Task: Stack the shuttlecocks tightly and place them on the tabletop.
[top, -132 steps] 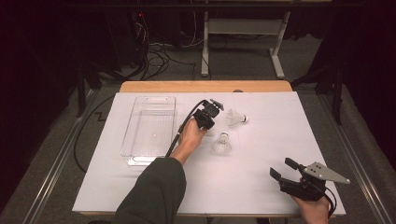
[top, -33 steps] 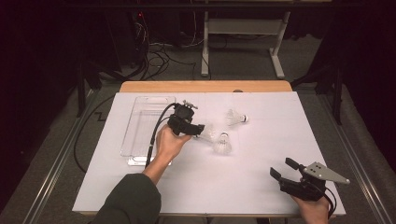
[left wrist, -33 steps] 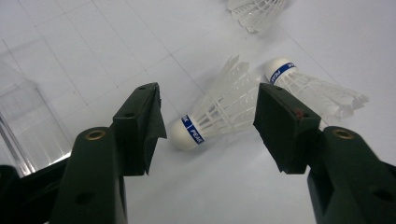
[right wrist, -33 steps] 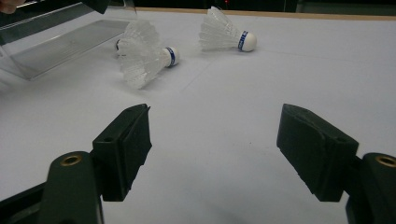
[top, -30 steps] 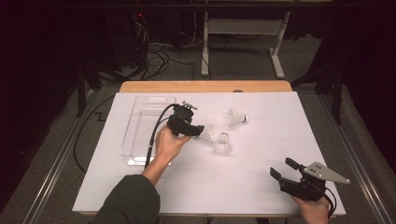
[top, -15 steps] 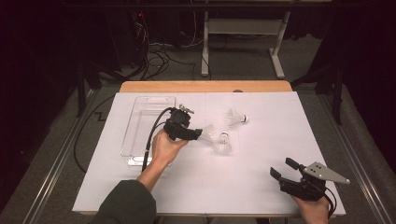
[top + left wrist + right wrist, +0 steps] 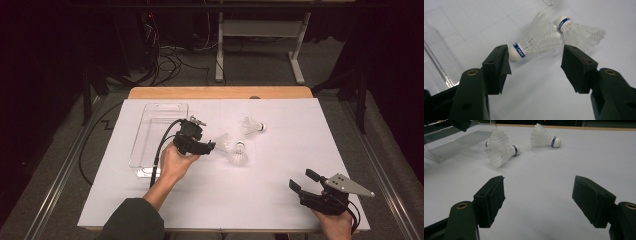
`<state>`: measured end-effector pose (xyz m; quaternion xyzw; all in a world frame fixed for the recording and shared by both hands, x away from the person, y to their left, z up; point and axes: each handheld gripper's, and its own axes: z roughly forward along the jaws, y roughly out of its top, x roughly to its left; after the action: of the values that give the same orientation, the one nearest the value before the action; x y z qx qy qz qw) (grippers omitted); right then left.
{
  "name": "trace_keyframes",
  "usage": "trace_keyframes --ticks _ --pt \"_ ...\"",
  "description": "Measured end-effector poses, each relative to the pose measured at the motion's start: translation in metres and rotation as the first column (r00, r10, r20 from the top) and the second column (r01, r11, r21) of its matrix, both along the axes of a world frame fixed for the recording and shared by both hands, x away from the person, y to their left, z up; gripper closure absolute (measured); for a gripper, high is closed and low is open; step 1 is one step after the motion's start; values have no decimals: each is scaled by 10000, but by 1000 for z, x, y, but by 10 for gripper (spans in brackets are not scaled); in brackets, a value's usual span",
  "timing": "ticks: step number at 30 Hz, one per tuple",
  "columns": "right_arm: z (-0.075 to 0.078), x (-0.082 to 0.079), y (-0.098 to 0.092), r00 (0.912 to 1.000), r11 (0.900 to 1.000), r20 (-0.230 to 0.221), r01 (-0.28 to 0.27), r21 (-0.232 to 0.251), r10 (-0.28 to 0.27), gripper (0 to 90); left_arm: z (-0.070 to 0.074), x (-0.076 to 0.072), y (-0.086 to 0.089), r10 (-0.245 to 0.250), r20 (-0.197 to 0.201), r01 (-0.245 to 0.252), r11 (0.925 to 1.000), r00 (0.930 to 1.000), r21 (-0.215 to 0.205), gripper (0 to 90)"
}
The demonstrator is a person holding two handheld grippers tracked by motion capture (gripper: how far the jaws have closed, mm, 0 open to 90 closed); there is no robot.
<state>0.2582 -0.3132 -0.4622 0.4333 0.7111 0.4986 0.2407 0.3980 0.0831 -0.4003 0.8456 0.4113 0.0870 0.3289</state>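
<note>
Three white shuttlecocks lie on the white table. The nearest shuttlecock (image 7: 534,42) (image 7: 223,141) lies on its side, its cork just past the tip of one jaw of my left gripper (image 7: 535,51) (image 7: 211,146). That gripper is open and its pads touch nothing. A second shuttlecock (image 7: 580,32) (image 7: 239,153) lies right behind the first, and a third shuttlecock (image 7: 252,125) (image 7: 545,138) rests farther back. My right gripper (image 7: 540,181) (image 7: 303,180) is open and holds nothing, low over the table's near right corner, well apart from the shuttlecocks.
A clear plastic tray (image 7: 150,120) (image 7: 456,146) stands on the left of the table beside my left hand. A cable (image 7: 162,150) trails from the left gripper across the tray's near end. The table's wooden far edge (image 7: 220,93) shows beyond the white sheet.
Since the earliest frame my left gripper has drawn back left and nearer, and a shuttlecock now lies in front of its jaws. Over the last second it shifted only slightly. The right gripper kept still.
</note>
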Motion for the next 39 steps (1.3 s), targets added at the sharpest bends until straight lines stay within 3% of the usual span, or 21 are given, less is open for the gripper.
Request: trace_keyframes --ticks 39 --pt "0 0 0 10000 10000 9 -4 18 4 266 -8 -33 0 -517 174 518 9987 9985 -32 398"
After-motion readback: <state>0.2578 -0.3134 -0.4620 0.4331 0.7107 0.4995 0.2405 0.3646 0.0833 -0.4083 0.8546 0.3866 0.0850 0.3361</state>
